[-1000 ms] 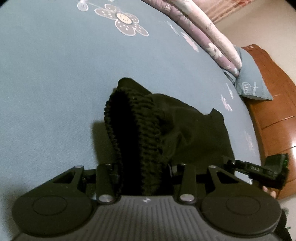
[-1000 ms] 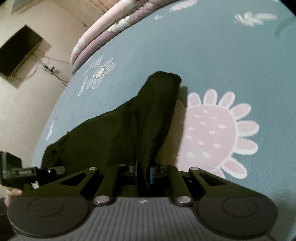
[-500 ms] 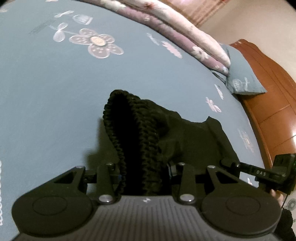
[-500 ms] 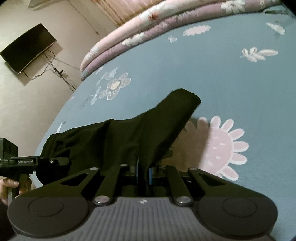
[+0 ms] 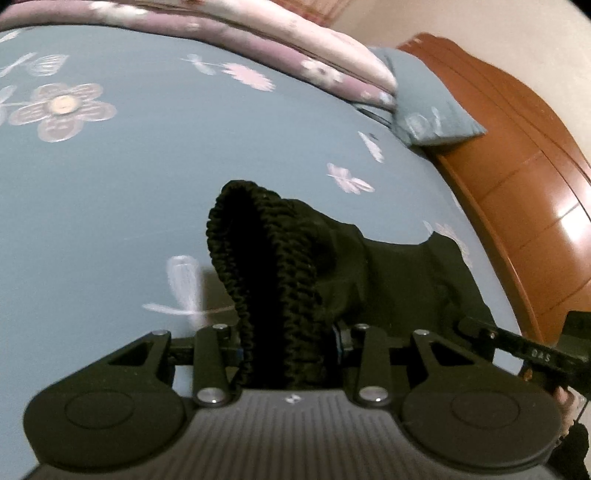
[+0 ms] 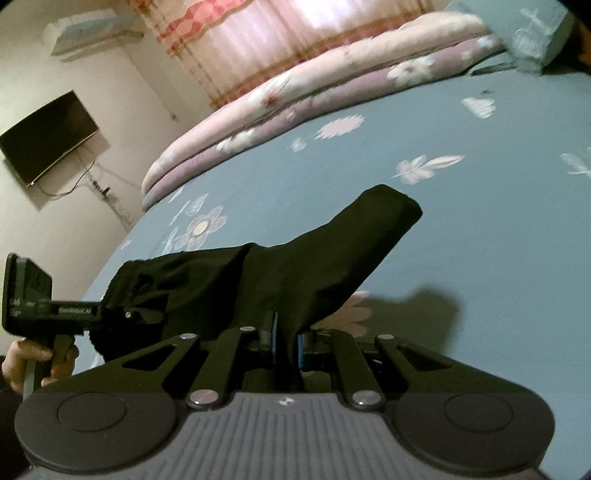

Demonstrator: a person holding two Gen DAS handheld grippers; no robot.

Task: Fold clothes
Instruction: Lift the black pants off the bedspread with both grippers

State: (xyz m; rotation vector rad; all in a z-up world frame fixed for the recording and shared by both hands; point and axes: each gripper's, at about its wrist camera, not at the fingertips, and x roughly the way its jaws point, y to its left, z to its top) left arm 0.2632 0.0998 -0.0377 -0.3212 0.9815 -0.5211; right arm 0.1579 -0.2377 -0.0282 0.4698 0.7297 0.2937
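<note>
A black garment with a ribbed elastic waistband [image 5: 273, 266] is held up over the blue flowered bedsheet [image 5: 110, 177]. My left gripper [image 5: 290, 343] is shut on the bunched waistband, which bulges up between its jaws. My right gripper [image 6: 286, 339] is shut on the other end, the smooth black cloth [image 6: 332, 258], whose folded tip sticks out forward. The cloth stretches between the two grippers. In the right wrist view the left gripper [image 6: 122, 314] shows at far left with a hand [image 6: 26, 358] on its handle. The right gripper's body [image 5: 532, 350] shows at the left wrist view's right edge.
A rolled pink and purple quilt [image 6: 314, 96] lies along the far side of the bed, with a blue pillow [image 5: 424, 99] beside it. A wooden headboard [image 5: 517, 177] borders the bed. A wall television [image 6: 48, 136], an air conditioner [image 6: 88, 29] and curtains [image 6: 288, 40] stand beyond.
Both grippers have lifted and tilted up with the garment, so it hangs higher above the sheet. More of the room and headboard shows now. Both grips stay the same.
</note>
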